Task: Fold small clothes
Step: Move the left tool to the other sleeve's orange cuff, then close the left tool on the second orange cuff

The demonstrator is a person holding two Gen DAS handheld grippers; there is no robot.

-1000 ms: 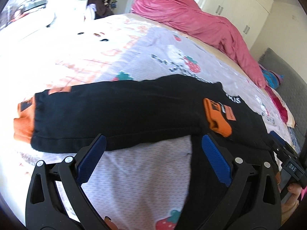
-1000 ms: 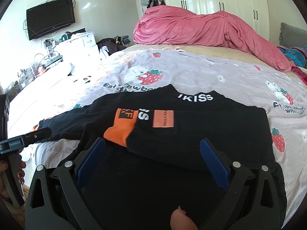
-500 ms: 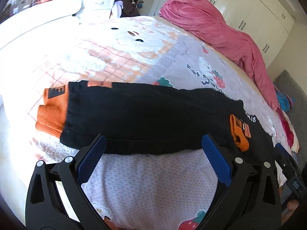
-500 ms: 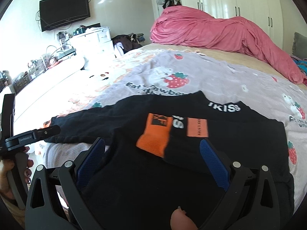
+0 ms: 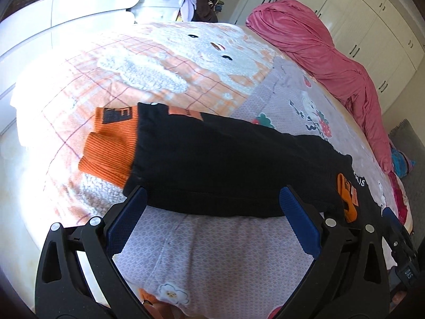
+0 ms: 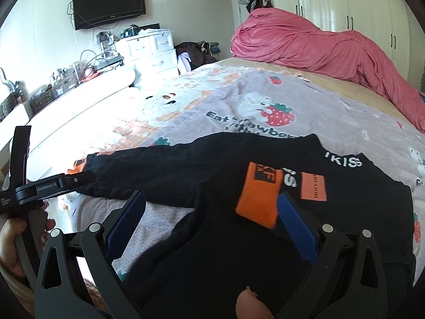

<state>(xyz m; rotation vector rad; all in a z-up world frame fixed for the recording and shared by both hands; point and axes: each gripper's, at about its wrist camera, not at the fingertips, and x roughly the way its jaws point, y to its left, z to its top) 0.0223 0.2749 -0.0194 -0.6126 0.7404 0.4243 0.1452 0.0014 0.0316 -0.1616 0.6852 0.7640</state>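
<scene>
One black sweater point(image 6: 239, 239) lies flat on the bed point(image 6: 332, 111), w/ two orange cuffs. One sleeve point(image 5: 225, 167) stretches out sideways, its cuff point(image 5: 111, 148) resting on the checked part of the bedspread; the other sleeve is folded across the chest, its cuff point(image 6: 259, 198) lying beside an orange patch point(image 6: 313, 186). White lettering marks the collar.

L. gripper point(image 5: 212, 212): jaws wide, empty, hovering at the near edge of the outstretched sleeve; no contact visible. In the R. wrist view a hand point(image 6: 16, 239) holds it at far left.

R. gripper point(image 6: 212, 212): jaws wide, empty, above the sweater body, w/ the right pad near the folded cuff.

One pink blanket point(image 6: 318, 50) heaped at the far end of the bed. One TV point(image 6: 109, 2) on the wall; one white drawer unit point(image 6: 154, 53) below it.
</scene>
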